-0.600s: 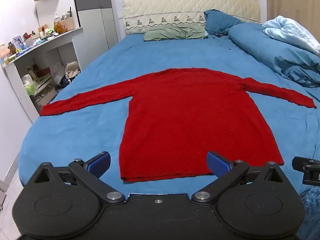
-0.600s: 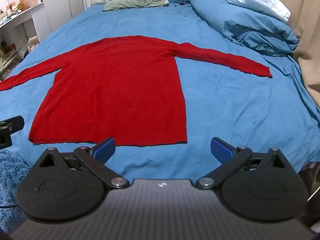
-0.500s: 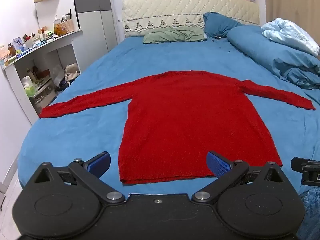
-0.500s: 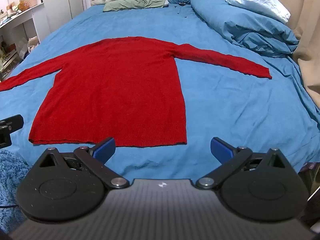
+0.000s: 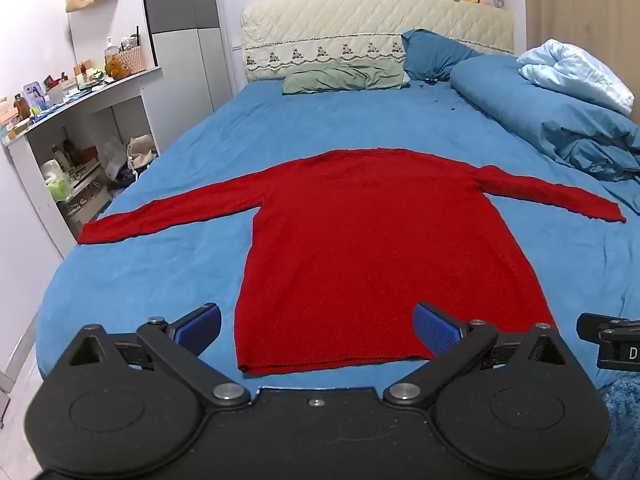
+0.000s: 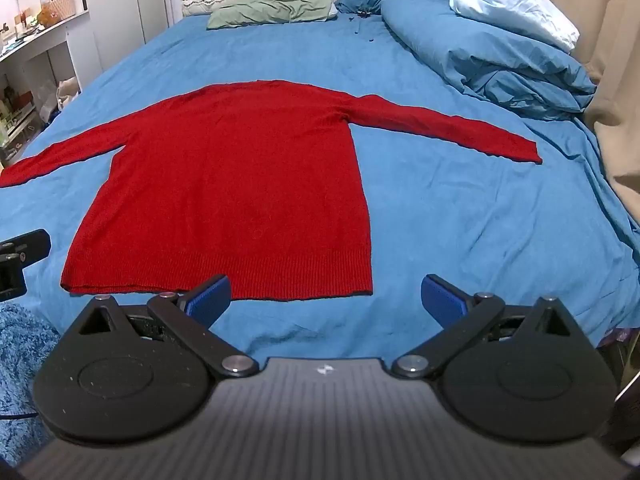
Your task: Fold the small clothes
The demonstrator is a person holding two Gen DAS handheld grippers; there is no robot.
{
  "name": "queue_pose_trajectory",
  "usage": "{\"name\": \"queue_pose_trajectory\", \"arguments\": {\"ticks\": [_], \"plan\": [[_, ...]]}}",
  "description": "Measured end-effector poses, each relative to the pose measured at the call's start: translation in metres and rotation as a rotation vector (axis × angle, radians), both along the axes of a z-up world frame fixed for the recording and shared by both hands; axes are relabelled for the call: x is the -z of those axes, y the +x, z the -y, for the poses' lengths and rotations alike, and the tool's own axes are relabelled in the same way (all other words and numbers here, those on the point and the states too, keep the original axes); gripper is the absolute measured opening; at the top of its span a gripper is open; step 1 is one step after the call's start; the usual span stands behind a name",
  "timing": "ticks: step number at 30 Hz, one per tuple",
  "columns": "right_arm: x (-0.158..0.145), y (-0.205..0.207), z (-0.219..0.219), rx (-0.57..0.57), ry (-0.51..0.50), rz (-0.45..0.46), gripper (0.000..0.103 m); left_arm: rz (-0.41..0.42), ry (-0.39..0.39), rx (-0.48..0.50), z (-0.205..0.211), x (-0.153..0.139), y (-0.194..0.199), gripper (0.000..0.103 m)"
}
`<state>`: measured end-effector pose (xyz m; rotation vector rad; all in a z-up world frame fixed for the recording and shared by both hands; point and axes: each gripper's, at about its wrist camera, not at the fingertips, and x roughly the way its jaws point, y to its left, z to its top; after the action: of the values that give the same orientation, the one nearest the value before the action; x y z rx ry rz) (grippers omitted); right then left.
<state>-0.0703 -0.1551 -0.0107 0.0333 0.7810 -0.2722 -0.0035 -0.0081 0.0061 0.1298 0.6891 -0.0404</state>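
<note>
A red long-sleeved sweater [image 5: 372,240] lies flat on the blue bed [image 5: 160,264], both sleeves spread out to the sides, hem toward me. It also shows in the right wrist view [image 6: 240,184]. My left gripper [image 5: 318,330] is open and empty, held above the hem near the sweater's left bottom part. My right gripper [image 6: 326,298] is open and empty, above the hem's right corner. Neither touches the cloth.
A rolled blue duvet [image 5: 560,120] with a pale blue blanket lies along the bed's right side. A green pillow [image 5: 344,78] and a blue pillow sit at the padded headboard. A cluttered white shelf unit [image 5: 72,128] stands left of the bed. A beige curtain [image 6: 616,80] hangs at right.
Both grippers have tilted up slightly, so the sweater sits a little lower in both views. Both stay open. The sweater has not moved.
</note>
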Motion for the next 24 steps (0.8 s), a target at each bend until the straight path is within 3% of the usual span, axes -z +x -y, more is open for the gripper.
{"name": "queue_pose_trajectory", "arguments": {"ticks": [24], "plan": [[-0.005, 0.001, -0.001, -0.001, 0.001, 0.003, 0.103, 0.008, -0.025, -0.006, -0.012, 0.001, -0.004, 0.103]]}}
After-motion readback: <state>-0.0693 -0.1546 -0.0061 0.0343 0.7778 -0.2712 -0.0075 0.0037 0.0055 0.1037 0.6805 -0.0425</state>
